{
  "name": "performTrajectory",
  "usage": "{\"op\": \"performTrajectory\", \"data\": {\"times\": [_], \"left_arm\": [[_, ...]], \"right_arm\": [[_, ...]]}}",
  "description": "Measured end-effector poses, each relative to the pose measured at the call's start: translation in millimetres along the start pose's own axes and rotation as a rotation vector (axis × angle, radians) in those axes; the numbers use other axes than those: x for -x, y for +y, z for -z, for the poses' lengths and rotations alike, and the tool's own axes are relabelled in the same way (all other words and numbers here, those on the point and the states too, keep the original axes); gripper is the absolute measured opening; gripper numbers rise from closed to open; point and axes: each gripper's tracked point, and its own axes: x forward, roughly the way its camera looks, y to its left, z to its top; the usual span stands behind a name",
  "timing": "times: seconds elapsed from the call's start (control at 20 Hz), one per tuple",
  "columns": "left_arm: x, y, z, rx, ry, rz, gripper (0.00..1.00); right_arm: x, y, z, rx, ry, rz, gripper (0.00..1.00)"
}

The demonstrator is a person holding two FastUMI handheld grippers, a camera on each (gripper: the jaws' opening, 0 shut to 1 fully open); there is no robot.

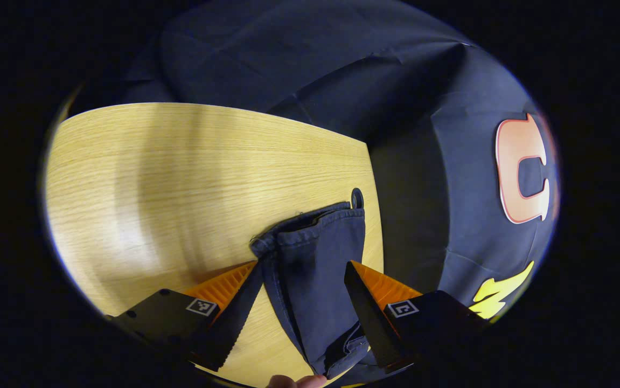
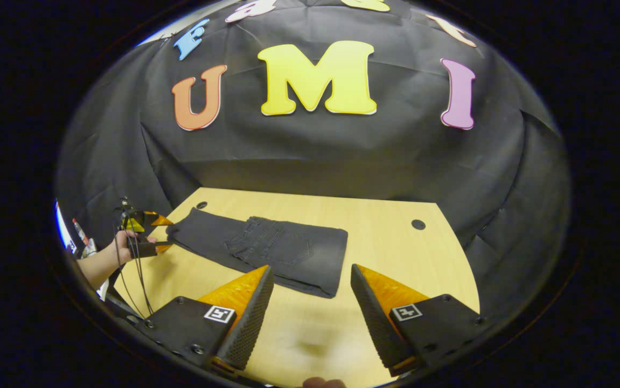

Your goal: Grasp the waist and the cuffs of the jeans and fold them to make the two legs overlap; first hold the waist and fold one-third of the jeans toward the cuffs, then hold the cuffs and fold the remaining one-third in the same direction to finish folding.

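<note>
Dark jeans (image 2: 283,250) lie flat on the wooden table (image 2: 396,258), legs overlapped and the waist part folded over so the back pockets face up. Their cuffs (image 1: 310,237) point left in the right gripper view. In the left gripper view the cuff end lies between the spread fingers of my left gripper (image 1: 304,269), which is open around it. That left gripper (image 2: 145,234), held by a hand, also shows far off at the cuff end. My right gripper (image 2: 312,275) is open over bare table, just short of the jeans' folded edge, holding nothing.
The table has small round holes (image 2: 418,224) near its back corners, one (image 1: 357,198) just beyond the cuffs. Bare wood (image 1: 180,178) stretches left of the cuffs. The table edge (image 1: 374,215) runs close beside the cuffs, with the black cloth wall behind.
</note>
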Motion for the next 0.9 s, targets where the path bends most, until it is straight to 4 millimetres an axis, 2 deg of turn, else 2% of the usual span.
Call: {"op": "performTrajectory", "data": {"times": [0.05, 0.1, 0.15, 0.25, 0.3, 0.35, 0.4, 0.45, 0.5, 0.55, 0.6, 0.65, 0.7, 0.8, 0.9], "left_arm": [[-2.8, -2.4, 0.8, -0.015, -0.002, 0.0, 0.99], [-7.1, -5.0, 0.8, -0.027, -0.005, 0.004, 0.99], [-9.9, -8.5, 0.7, -0.035, -0.01, 0.014, 0.99], [-15.3, -14.8, -0.1, -0.025, -0.014, 0.05, 0.98], [-19.0, -16.2, -3.0, 0.001, -0.013, 0.06, 0.98], [-24.6, -16.2, -4.5, 0.029, -0.012, 0.061, 0.97], [-28.2, -15.9, -5.2, 0.052, -0.01, 0.069, 0.79], [-32.4, -16.9, -4.6, 0.065, -0.009, 0.076, 0.85], [-36.9, -14.5, -3.7, 0.069, -0.009, 0.079, 0.84], [-39.6, -12.5, -3.5, 0.066, -0.009, 0.076, 0.66], [-42.2, -10.6, -3.0, 0.061, -0.008, 0.071, 0.54], [-43.7, -7.6, -2.6, 0.058, -0.007, 0.063, 0.61], [-48.9, -7.9, -0.9, 0.059, -0.008, 0.058, 0.2], [-47.4, -9.4, -0.6, 0.06, -0.012, 0.062, 0.19], [-41.2, -17.6, -0.4, 0.064, -0.02, 0.085, 0.12]], "right_arm": [[-0.8, -0.9, 0.8, -0.002, 0.002, 0.002, 0.86], [-1.9, -2.5, 2.1, -0.006, 0.008, 0.005, 0.9], [-2.2, -3.6, 3.3, -0.01, 0.015, 0.008, 0.86], [-3.4, -3.3, 7.5, -0.017, 0.029, 0.015, 0.86], [-5.8, -5.5, 9.4, -0.018, 0.036, 0.019, 0.9], [-6.2, -7.2, 11.8, -0.017, 0.041, 0.023, 0.9], [-6.9, -8.7, 14.2, -0.014, 0.047, 0.027, 0.86], [-5.8, -9.9, 15.9, -0.014, 0.05, 0.031, 0.9], [-4.7, -11.9, 18.6, -0.016, 0.053, 0.034, 0.87], [-3.6, -12.6, 19.7, -0.019, 0.055, 0.037, 0.87], [-1.3, -13.0, 21.6, -0.02, 0.054, 0.041, 0.87], [1.6, -14.9, 22.1, -0.02, 0.052, 0.045, 0.87], [2.9, -17.1, 22.8, -0.016, 0.05, 0.051, 0.87], [9.2, -20.2, 23.6, -0.014, 0.045, 0.059, 0.89], [14.6, -22.2, 24.5, -0.02, 0.036, 0.065, 0.89]]}}
